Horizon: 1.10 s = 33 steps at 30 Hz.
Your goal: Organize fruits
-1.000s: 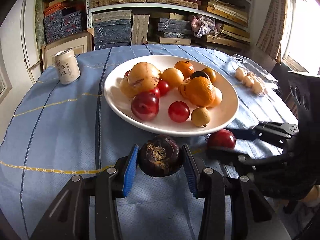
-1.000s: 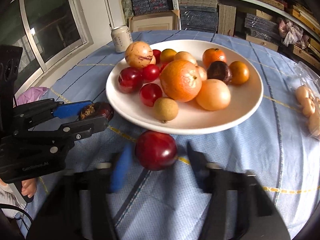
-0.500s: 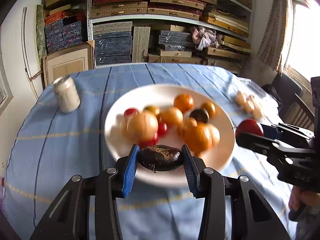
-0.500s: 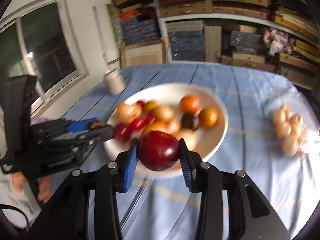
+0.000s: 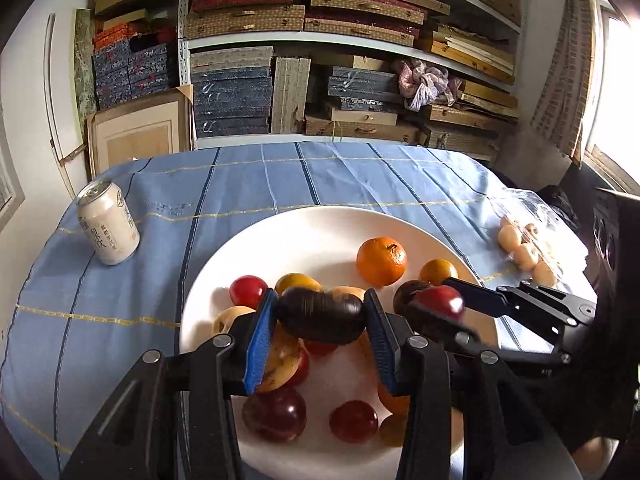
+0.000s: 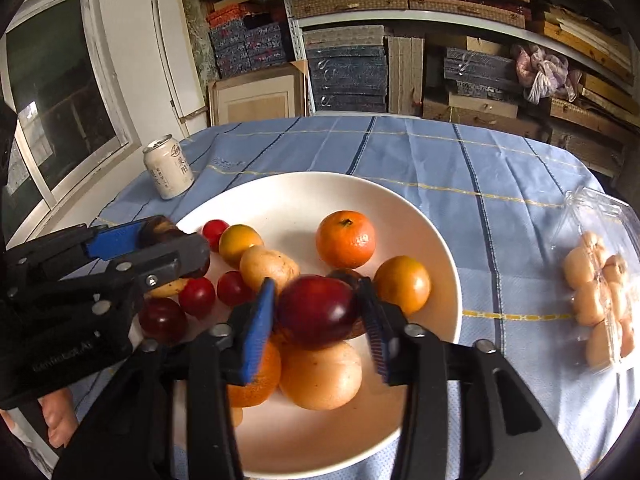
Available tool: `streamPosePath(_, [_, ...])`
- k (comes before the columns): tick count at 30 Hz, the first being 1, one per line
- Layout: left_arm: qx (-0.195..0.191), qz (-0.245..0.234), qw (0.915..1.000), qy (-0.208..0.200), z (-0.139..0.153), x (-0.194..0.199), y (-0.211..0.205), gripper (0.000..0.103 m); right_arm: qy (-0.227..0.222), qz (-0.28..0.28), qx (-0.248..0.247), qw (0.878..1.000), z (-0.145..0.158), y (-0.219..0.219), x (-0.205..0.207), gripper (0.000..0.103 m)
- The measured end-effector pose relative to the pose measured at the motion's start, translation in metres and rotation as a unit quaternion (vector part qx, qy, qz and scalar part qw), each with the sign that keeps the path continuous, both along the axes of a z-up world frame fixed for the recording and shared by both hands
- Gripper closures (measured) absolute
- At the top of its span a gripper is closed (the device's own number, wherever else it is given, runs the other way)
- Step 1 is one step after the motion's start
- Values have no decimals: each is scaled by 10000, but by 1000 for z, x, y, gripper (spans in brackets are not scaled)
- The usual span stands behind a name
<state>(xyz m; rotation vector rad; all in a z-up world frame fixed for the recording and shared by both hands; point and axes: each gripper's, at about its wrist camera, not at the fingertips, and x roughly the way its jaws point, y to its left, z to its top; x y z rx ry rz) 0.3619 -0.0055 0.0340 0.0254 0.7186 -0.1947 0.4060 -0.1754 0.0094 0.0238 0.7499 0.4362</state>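
A white plate (image 5: 320,232) (image 6: 304,196) on the blue tablecloth holds several fruits: oranges, red plums, yellow fruits. My left gripper (image 5: 320,316) is shut on a dark purple-brown fruit (image 5: 320,314) and holds it above the plate's near left part; it also shows in the right wrist view (image 6: 160,232). My right gripper (image 6: 318,312) is shut on a dark red plum (image 6: 316,310) and holds it above the plate's near middle; the plum also shows in the left wrist view (image 5: 440,300).
A pale drink can (image 5: 108,228) (image 6: 168,168) stands on the cloth left of the plate. A clear plastic box of small pale fruits (image 5: 524,248) (image 6: 600,288) lies at the right. Shelves with stacked boxes (image 5: 320,60) stand behind the table.
Both grippers have lifted their fruits off the tablecloth and carried them forward over the plate. The right gripper closed on the red plum at the start.
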Motion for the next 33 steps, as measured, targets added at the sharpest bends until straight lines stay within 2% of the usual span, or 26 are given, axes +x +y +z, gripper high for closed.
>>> streamPosePath(3, [38, 9, 10000, -45, 1, -2, -2, 44, -174, -68, -90, 9998, 2, 0, -6, 31])
streamPosePath(5, [86, 76, 9999, -103, 4, -7, -1, 28, -218, -98, -107, 9997, 4, -2, -12, 28])
streamPosePath(7, [83, 75, 9998, -153, 7, -14, 0, 21, -276, -160, -128, 9994, 7, -6, -21, 18])
streamPosePath(11, [83, 132, 9997, -211, 11, -34, 6, 6, -422, -307, -85, 9986, 13, -20, -47, 11])
streamPosePath(17, [-155, 453, 9988, -114, 7, -73, 24, 4, -452, -596, 109, 9971, 12, -41, -96, 5])
streamPosePath(21, [-246, 536, 9982, -47, 0, -102, 35, 4, -499, -869, -77, 9949, 10, -44, -127, 5])
streamPosePath(27, [63, 697, 9975, -119, -5, -137, 39, 4, -736, -863, -231, 9933, 9, -39, -164, 5])
streamPosePath(33, [67, 639, 9973, -349, 2, -154, 36, 4, -936, -927, -287, 9909, 13, -34, -179, 5])
